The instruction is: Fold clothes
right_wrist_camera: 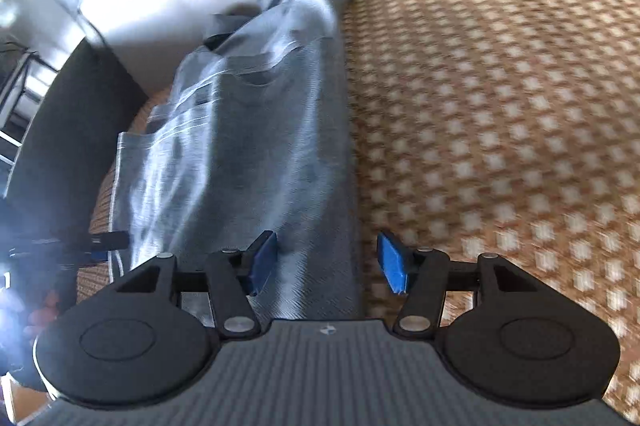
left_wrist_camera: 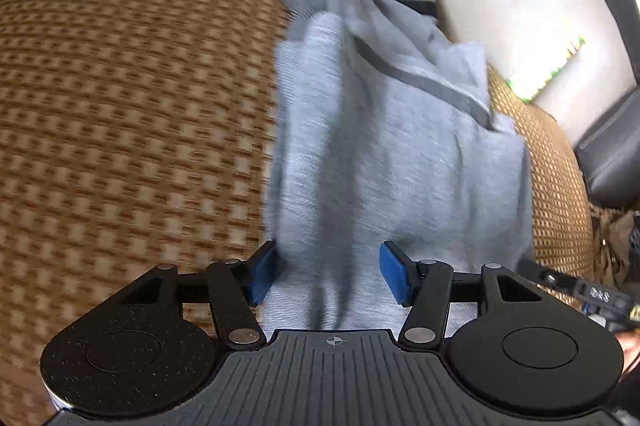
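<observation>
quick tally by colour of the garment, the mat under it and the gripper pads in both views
Grey-blue: 1, the folded garment lying on the mat.
Orange-and-cream woven: 1, the mat.
Blue: 4, two pads on the left gripper and two pads on the right gripper. Both grippers stand open, with cloth lying between the jaws.
Total: 6

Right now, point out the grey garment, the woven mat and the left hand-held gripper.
grey garment (left_wrist_camera: 380, 154): left wrist view, its flat middle panel.
woven mat (left_wrist_camera: 132, 98): left wrist view, bare checked surface.
left hand-held gripper (left_wrist_camera: 326, 276): left wrist view, gap between its blue pads.
</observation>
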Demonstrator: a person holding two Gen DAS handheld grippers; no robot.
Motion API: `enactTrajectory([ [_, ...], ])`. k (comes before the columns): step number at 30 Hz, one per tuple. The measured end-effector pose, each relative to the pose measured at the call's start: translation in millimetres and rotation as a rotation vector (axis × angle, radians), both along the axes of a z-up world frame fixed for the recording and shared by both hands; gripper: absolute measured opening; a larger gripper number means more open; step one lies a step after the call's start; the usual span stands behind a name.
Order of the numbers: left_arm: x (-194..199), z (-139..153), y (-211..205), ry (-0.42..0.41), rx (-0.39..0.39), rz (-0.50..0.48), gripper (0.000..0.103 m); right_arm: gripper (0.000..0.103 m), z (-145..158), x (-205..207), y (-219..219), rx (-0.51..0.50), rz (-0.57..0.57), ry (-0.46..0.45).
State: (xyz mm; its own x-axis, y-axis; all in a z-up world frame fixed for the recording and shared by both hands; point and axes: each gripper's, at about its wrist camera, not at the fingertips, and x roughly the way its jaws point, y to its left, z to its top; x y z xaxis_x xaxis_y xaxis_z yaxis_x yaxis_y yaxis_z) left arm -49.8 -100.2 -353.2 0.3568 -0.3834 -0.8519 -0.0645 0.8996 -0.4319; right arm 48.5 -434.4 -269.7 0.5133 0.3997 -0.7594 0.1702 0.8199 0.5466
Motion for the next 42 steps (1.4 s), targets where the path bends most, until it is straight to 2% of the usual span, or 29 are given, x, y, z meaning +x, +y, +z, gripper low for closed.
enactTrajectory([
  [1,-3.5,1.5,-1.8,-0.004,0.032,-0.016,0.06,0.03,-2.2,5.3,8.2,0.017,0.011,0.013],
  [2,-2.6,1.3,-2.4,-0.001,0.054,-0.017,0.037,0.023,-4.5,7.9,11.4,0.032,0.03,0.031],
  [3,-1.6,0.8,-1.5,0.005,0.069,-0.013,0.021,0.022,-6.3,9.7,13.3,0.047,0.04,0.049],
  [5,-7.4,3.5,10.2,0.031,0.048,0.017,0.006,0.014,-6.8,9.4,10.2,0.086,0.011,0.083],
  [7,-25.2,13.9,22.0,0.041,0.048,0.04,0.003,0.012,-0.3,3.2,5.0,0.141,-0.013,0.094],
  [11,-77.6,28.1,35.4,0.073,0.046,0.066,0.001,0.011,26.1,-23.5,4.7,0.2,0.02,0.082],
  [13,-107.9,25.4,37.4,0.108,0.047,0.072,0.003,0.009,33.1,-40.4,9.0,0.207,0.049,0.095],
  [15,-123.5,20.5,37.9,0.107,0.025,0.089,0.007,0.008,31.9,-54.1,13.2,0.198,0.076,0.116],
  [16,-130.4,18.2,38.1,0.103,0.013,0.099,0.017,0.009,29.4,-59.1,14.8,0.187,0.081,0.123],
  [17,-131.6,17.9,38.0,0.084,0.003,0.113,0.029,0.014,26.8,-62.1,15.4,0.167,0.07,0.119],
  [18,-128.5,20.3,38.3,0.052,0.004,0.124,0.034,0.016,24.1,-65.1,16.1,0.148,0.058,0.116],
  [19,-124.7,23.4,38.8,0.018,0.011,0.133,0.04,0.027,23.0,-70.9,15.9,0.133,0.043,0.108],
  [20,-118.3,26.9,39.4,-0.014,0.023,0.135,0.053,0.046,25.0,-80.3,14.2,0.127,0.02,0.093],
  [21,-111.3,30.4,40.5,-0.041,0.033,0.135,0.057,0.053,25.5,-82.3,14.1,0.124,0.008,0.081],
  [22,-102.9,33.5,40.9,-0.064,0.04,0.125,0.057,0.056,25.9,-84.2,14.0,0.12,-0.004,0.069],
  [24,-83.3,36.2,38.6,-0.093,0.047,0.086,0.059,0.056,26.0,-87.2,14.9,0.12,-0.013,0.065],
  [27,-51.3,31.1,28.8,-0.094,0.05,-0.002,0.063,0.056,22.1,-94.3,12.6,0.136,-0.033,0.07],
  [31,-19.2,3.1,12.4,-0.005,0.047,-0.069,0.067,0.056,14.3,-97.0,14.2,0.165,-0.056,0.083],
  [33,-27.7,4.5,13.0,-0.006,0.008,-0.072,0.081,0.056,10.4,-95.6,18.3,0.182,-0.059,0.088],
  [34,-27.1,3.5,7.6,-0.003,-0.001,-0.075,0.081,0.056,7.9,-94.1,20.6,0.189,-0.059,0.092],
  [35,-26.5,3.3,1.4,0.0,0.004,-0.092,0.073,0.054,4.7,-90.5,23.6,0.191,-0.059,0.099],
  [36,-27.2,4.2,-3.1,0.004,0.016,-0.114,0.039,0.051,1.4,-86.9,26.7,0.194,-0.058,0.107],
  [37,-27.8,5.0,-7.4,0.009,0.029,-0.134,0.024,0.033,-0.7,-84.0,28.1,0.202,-0.06,0.114],
  [38,-30.5,8.3,-5.9,0.009,0.016,-0.133,0.011,0.02,-0.1,-82.5,25.7,0.224,-0.067,0.118],
  [39,-34.3,12.8,-1.7,0.008,-0.01,-0.123,0.007,0.014,0.4,-81.1,23.3,0.245,-0.075,0.122],
  [42,-49.9,29.5,10.3,-0.011,-0.073,-0.091,0.003,0.013,15.3,-84.8,7.9,0.288,-0.062,0.1],
])
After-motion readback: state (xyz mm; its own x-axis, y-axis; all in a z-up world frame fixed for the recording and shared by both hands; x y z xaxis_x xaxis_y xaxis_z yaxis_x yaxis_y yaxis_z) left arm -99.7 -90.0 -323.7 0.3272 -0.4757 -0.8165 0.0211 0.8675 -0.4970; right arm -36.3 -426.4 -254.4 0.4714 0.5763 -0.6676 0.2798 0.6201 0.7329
